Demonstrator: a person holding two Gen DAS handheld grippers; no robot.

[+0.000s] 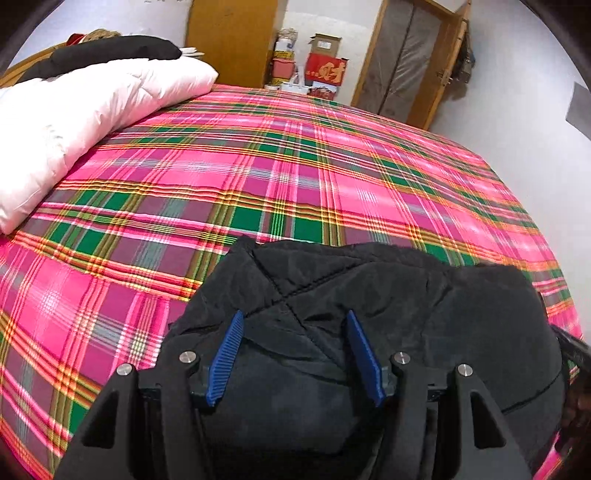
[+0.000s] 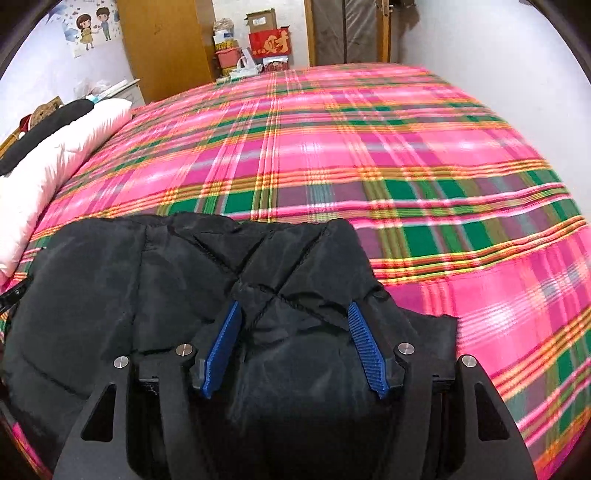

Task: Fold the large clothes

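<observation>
Jacket (image 1: 369,295) on bed (image 1: 258,166), near edge | left hand-held gripper (image 1: 293,323) tilted down, jaws apart over jacket folds | right hand-held gripper (image 2: 293,314) tilted down, jaws apart, same black jacket between them

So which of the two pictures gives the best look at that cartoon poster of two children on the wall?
The right wrist view. The cartoon poster shows there at the top left on the white wall, beside the wooden wardrobe. In the left wrist view no poster can be made out; the wall left of the wardrobe looks bare there.
</observation>
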